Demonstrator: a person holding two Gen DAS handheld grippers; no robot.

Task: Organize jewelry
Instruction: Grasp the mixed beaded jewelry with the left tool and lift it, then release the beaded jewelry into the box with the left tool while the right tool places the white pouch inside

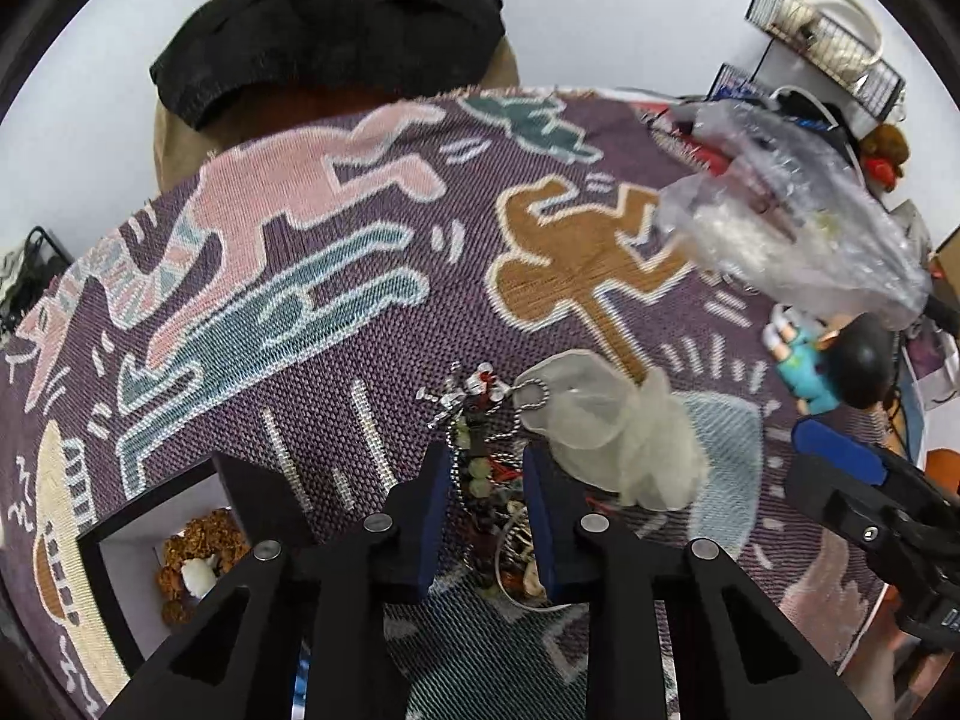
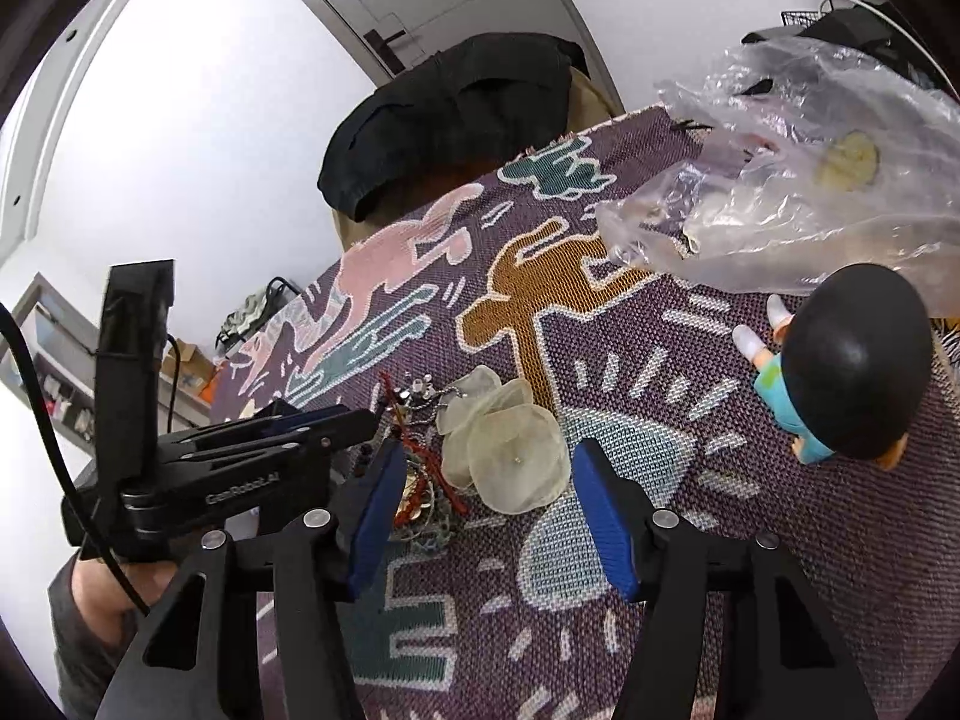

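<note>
A tangle of jewelry (image 1: 480, 468), with bead strands, ball chains and silver charms, lies on the patterned woven cloth (image 1: 336, 360). My left gripper (image 1: 487, 468) points down over it, its blue pads a narrow gap apart with the tangle between them; I see no firm pinch. A sheer whitish pouch (image 1: 606, 426) lies right beside the pile. In the right wrist view the pouch (image 2: 510, 456) sits between the wide-apart blue pads of my right gripper (image 2: 489, 456), untouched by either. The jewelry (image 2: 420, 474) lies by its left pad, and the left gripper (image 2: 282, 444) comes in from the left.
A doll with black hair and teal clothes (image 2: 840, 372) lies to the right. A crumpled clear plastic bag (image 2: 798, 180) sits behind it. A black garment (image 1: 336, 30) drapes a chair beyond the cloth. A black-framed tray with brown items (image 1: 192, 558) is at the lower left.
</note>
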